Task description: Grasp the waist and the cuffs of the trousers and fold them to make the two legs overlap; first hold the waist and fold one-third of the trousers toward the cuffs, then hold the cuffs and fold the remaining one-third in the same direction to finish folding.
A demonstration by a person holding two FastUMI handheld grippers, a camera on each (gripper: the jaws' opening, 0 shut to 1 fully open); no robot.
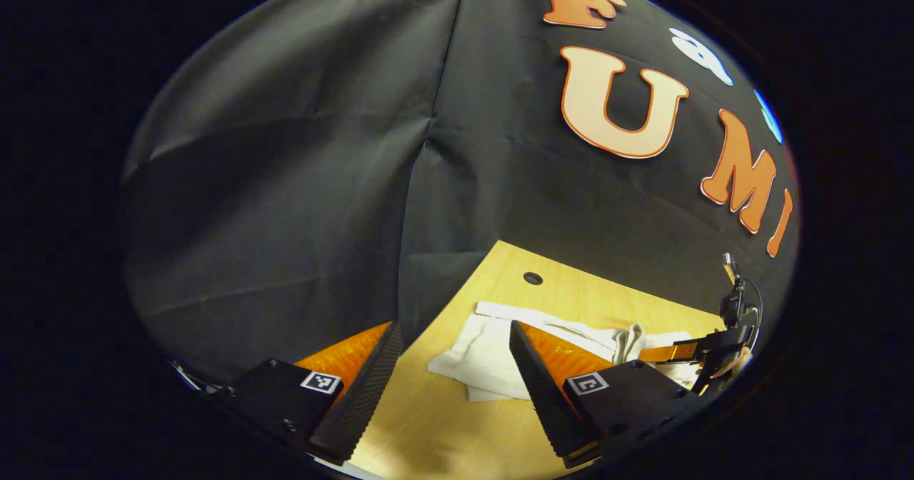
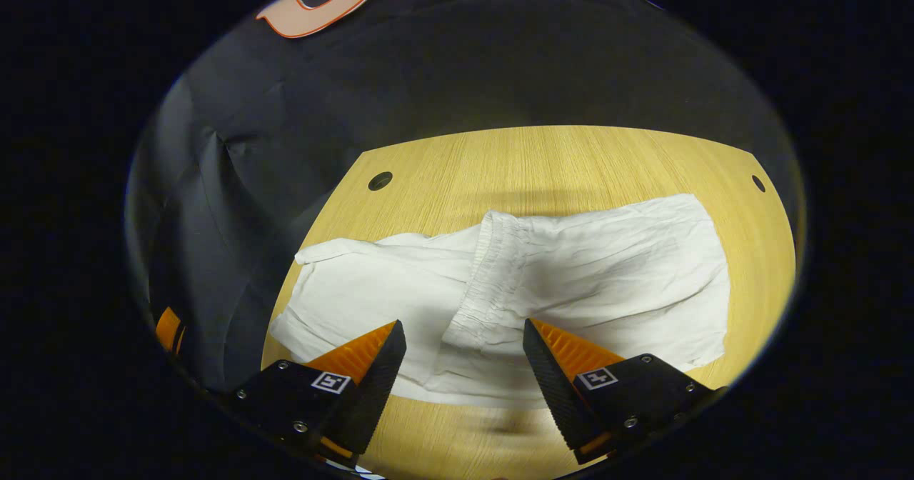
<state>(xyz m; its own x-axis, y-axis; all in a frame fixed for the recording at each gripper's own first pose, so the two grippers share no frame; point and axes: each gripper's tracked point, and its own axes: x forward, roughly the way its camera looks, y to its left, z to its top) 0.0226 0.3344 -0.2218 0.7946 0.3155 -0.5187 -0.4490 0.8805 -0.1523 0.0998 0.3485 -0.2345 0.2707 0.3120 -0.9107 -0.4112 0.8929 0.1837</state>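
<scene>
Trousers [image 2: 543,280], white and creased, lie flat on the light wooden bench [image 2: 557,158], spread across its middle in the right gripper view from about 9 o'clock to 3 o'clock. They are already partly folded: the gathered waistband [image 2: 493,273] lies on top of the cloth near the centre, running from 12 o'clock down toward 6 o'clock, with a wide panel of fabric to its 3 o'clock side and the leg part reaching out to 9 o'clock. In the left gripper view the same trousers [image 1: 485,355] show as a rumpled white heap just beyond the tong tips, toward 3 o'clock of the bench [image 1: 443,423].

Two round holes pierce the bench top, one [image 2: 380,181] near the 10 o'clock corner and one [image 2: 758,183] at the 2 o'clock edge.

Right tongs [image 2: 464,351] hang above the near edge of the trousers, fingers set wide apart with nothing between them; the waistband's lower end shows through the gap. Whether the tips touch the cloth cannot be told.

Left tongs [image 1: 453,355] are likewise spread wide and hold nothing, hovering over bare bench with the trousers' edge behind the right-hand finger. At 3 o'clock of the left gripper view, the other tongs [image 1: 678,353] sit low over the far end of the trousers, with part of a hand [image 1: 735,362] behind them.
</scene>
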